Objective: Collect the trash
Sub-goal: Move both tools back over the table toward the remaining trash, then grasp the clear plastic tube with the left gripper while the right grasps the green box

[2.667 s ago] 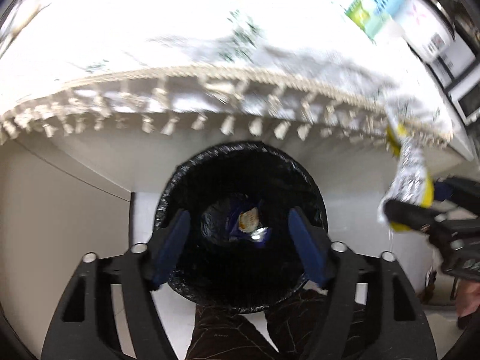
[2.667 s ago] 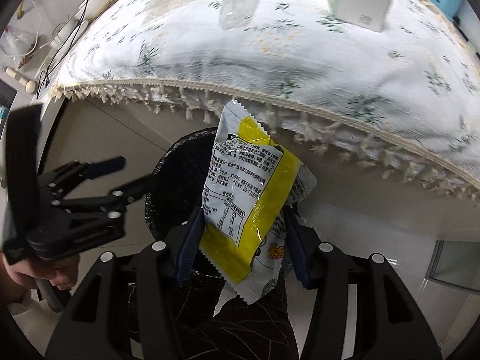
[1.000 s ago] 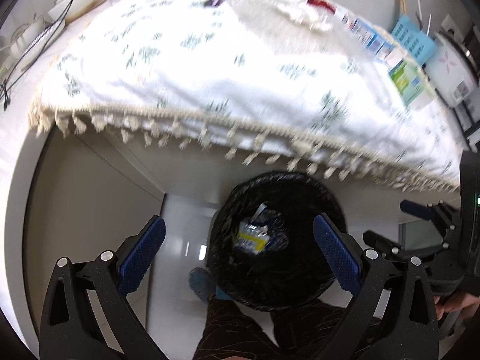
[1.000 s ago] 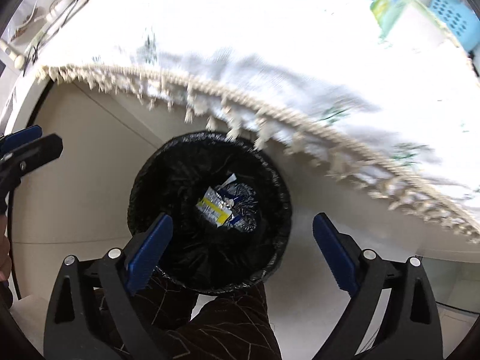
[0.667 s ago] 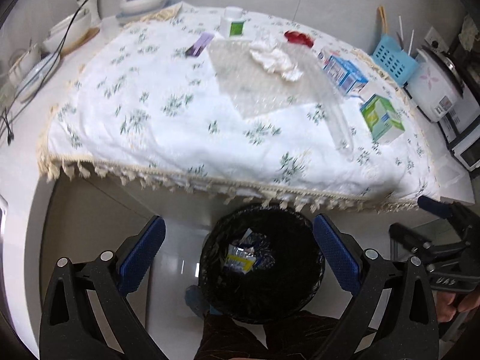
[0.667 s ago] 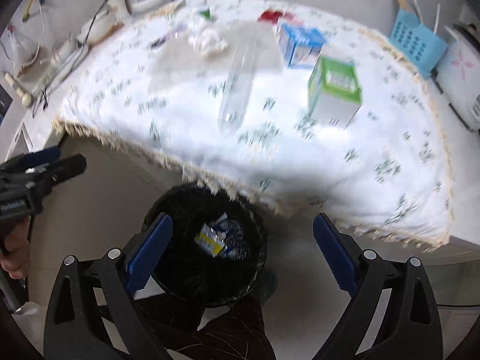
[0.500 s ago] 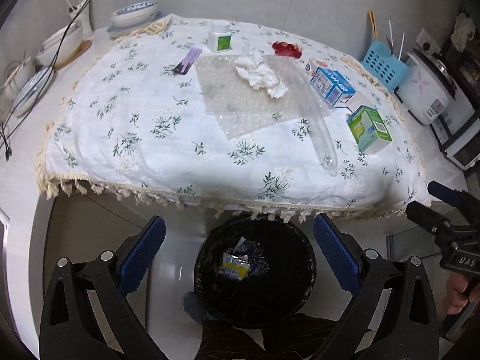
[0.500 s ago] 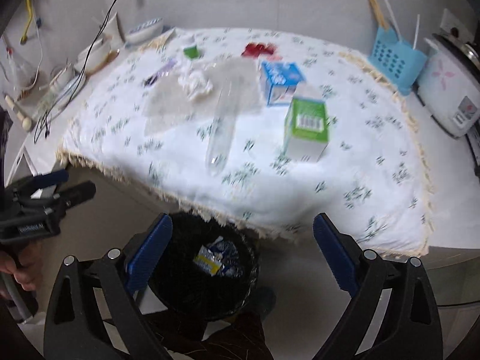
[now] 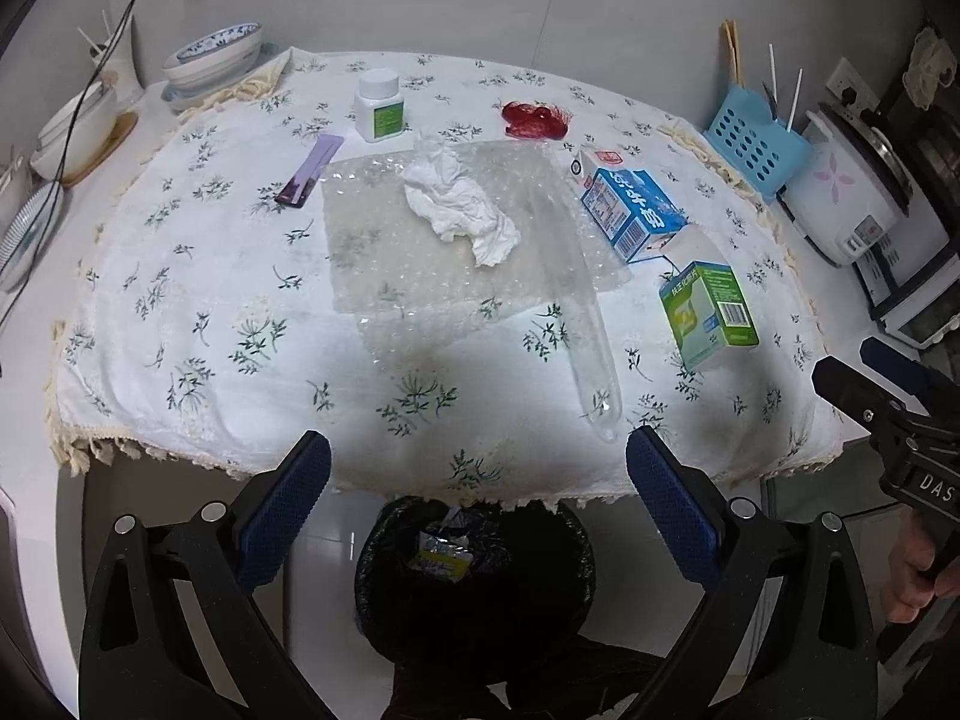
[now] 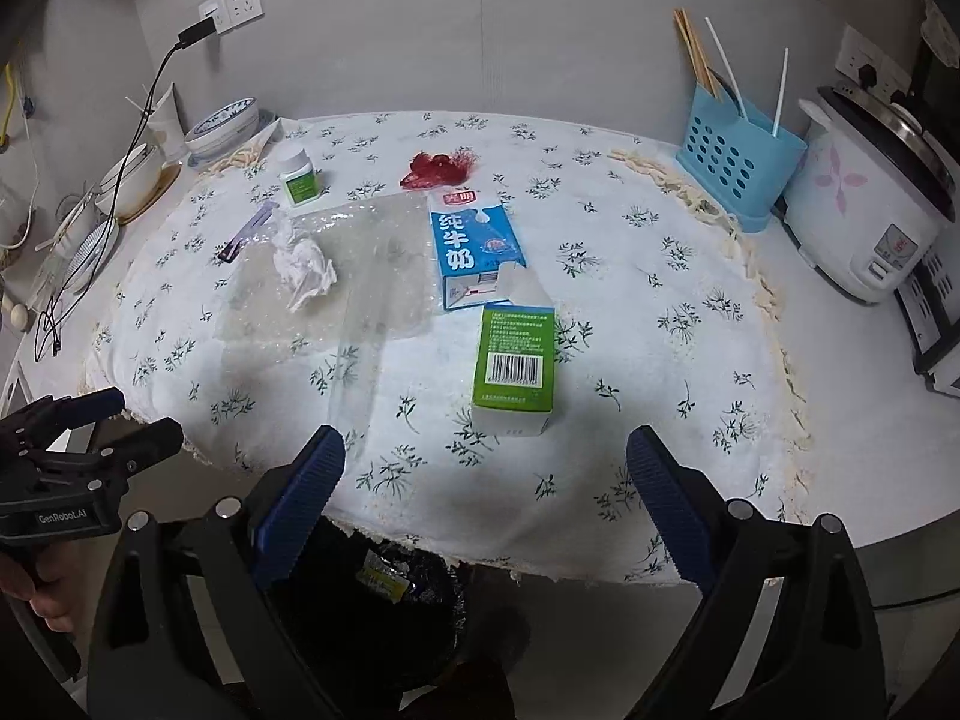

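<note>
Black-lined round trash bin (image 9: 474,576) sits on the floor below the near edge of the white floral tablecloth (image 9: 210,312), a yellow snack wrapper (image 9: 444,564) inside it. Above the bin, left gripper (image 9: 478,504) and right gripper (image 10: 485,495) both gape wide, empty. Beyond it on the cloth: crumpled white tissue (image 9: 459,210), green carton (image 10: 519,366), blue milk carton (image 10: 474,252).

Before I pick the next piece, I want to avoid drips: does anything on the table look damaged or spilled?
No spill shows. The blue milk carton lies flat with its top torn open, and the green box beside it has a flap up. A crumpled tissue sits on the bubble wrap.
</note>
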Demonstrator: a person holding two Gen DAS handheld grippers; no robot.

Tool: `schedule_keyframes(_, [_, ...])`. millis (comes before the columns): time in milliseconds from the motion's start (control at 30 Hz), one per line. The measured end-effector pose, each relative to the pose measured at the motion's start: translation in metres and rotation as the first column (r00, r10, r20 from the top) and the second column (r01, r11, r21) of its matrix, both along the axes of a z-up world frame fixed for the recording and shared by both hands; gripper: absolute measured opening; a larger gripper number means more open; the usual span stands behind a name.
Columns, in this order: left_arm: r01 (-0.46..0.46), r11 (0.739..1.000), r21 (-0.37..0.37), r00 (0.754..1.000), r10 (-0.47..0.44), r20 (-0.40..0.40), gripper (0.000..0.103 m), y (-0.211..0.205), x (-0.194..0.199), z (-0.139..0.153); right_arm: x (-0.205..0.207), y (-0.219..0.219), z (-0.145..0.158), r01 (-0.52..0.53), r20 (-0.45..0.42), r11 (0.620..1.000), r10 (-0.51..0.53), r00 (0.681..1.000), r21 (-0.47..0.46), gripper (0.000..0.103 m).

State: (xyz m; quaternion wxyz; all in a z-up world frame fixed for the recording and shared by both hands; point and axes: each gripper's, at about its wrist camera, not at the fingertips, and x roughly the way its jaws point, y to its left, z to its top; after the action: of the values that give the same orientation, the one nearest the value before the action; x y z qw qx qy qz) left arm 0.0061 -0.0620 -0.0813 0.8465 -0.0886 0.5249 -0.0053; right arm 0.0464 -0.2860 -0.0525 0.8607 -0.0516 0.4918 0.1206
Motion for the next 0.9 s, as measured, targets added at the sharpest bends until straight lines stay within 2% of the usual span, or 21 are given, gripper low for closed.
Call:
schedule_keyframes(200, [0.001, 1.0, 0.014, 0.999, 0.0, -0.049, 0.097, -0.015, 0.034, -0.015, 0.033, -0.006, -0.021, 0.007, -0.064, 1.0, -0.007, 0.998, -0.008, 0.091])
schedule_keyframes(467, [-0.032, 0.999, -0.024, 0.987, 0.028, -0.16, 0.096, -0.029, 0.072, -0.054, 0.073, -0.012, -0.055, 0.013, -0.179, 1.0, -0.015, 0.984, -0.01, 0.091])
schedule_keyframes(633, [-0.051, 0.999, 0.01, 0.978, 0.052, -0.2, 0.095, -0.038, 0.089, -0.07, 0.09, -0.014, -0.073, 0.005, -0.239, 1.0, -0.008, 0.971, -0.013, 0.088])
schedule_keyframes(900, [-0.047, 0.996, 0.081, 0.968, 0.065, -0.241, 0.084, -0.059, 0.109, -0.08, 0.107, -0.018, -0.091, 0.023, -0.32, 1.0, -0.016, 0.947, 0.017, 0.081])
